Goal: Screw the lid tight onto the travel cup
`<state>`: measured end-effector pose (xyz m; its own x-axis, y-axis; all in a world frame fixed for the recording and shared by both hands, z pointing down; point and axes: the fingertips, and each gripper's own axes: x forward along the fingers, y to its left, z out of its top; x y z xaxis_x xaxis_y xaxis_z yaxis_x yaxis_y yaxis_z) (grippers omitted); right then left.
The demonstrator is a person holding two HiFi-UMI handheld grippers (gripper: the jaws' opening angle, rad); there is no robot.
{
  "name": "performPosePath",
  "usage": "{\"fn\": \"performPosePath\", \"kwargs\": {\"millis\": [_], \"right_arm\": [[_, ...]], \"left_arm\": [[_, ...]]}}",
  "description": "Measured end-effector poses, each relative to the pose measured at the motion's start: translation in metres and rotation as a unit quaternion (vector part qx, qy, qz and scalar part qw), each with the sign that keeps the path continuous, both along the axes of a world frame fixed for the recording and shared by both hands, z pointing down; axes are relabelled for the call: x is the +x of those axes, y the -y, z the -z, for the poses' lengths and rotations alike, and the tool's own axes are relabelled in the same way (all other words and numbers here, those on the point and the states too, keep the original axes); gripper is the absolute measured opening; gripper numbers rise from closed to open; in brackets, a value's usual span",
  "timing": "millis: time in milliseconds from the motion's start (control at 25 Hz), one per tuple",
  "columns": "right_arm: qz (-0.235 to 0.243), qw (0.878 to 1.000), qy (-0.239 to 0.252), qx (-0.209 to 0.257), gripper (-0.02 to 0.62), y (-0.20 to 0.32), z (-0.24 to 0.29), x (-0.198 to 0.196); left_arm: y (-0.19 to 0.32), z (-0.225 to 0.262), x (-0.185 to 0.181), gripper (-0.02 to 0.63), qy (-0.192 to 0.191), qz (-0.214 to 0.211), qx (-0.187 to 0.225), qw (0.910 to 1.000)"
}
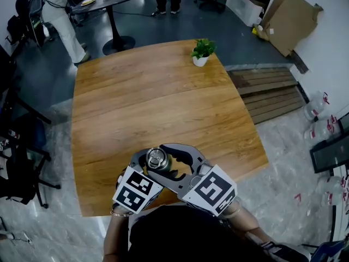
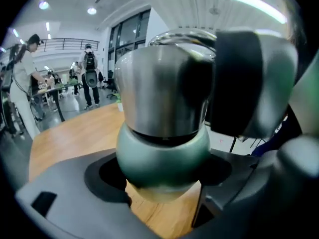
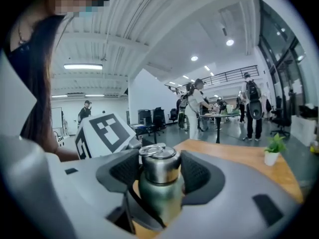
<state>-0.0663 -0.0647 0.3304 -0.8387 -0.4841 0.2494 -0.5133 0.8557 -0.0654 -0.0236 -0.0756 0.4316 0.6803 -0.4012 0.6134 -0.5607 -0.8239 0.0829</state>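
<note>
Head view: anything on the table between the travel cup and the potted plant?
Nothing: the head view shows only bare wooden table between the travel cup and the potted plant.

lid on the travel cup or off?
On. The steel lid sits square atop the green travel cup, clamped by the right gripper. How tight it is: cannot tell.
</note>
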Motion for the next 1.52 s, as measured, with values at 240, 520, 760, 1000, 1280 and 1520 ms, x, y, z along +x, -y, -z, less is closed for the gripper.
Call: {"fn": "performPosePath", "kwargs": {"millis": [240, 520, 760, 1000, 1280, 1520], "right_arm": [[0.072, 0.996, 0.026, -0.040, 0.267, -0.011, 0.001, 0.001], [-0.022, 1.000, -0.020, 0.004, 0.265, 0.005, -0.008, 0.003], [0.052, 0.998, 0.002, -0.029, 0.265, -0.007, -0.007, 0.002], [-0.022, 0.999, -0.022, 0.010, 0.265, 0.004, -0.006, 0.004], [0.057, 0.998, 0.002, -0.014, 0.267, -0.011, -0.002, -0.004], [-0.032, 0.999, -0.032, 0.020, 0.266, 0.004, -0.006, -0.001]], "left_arm": [[-0.027, 0.010, 0.010, 0.394, -0.059, -0.095, -0.047, 0.9926], [0.001, -0.002, 0.002, 0.394, 0.008, 0.001, -0.006, 1.0000], [-0.026, 0.003, 0.014, 0.394, -0.050, -0.092, -0.055, 0.9929], [-0.002, -0.001, 0.004, 0.394, 0.008, -0.008, -0.007, 0.9999], [-0.030, 0.009, 0.009, 0.394, -0.038, -0.118, -0.043, 0.9914], [0.001, 0.004, -0.001, 0.394, 0.018, -0.003, 0.011, 0.9998]]}}
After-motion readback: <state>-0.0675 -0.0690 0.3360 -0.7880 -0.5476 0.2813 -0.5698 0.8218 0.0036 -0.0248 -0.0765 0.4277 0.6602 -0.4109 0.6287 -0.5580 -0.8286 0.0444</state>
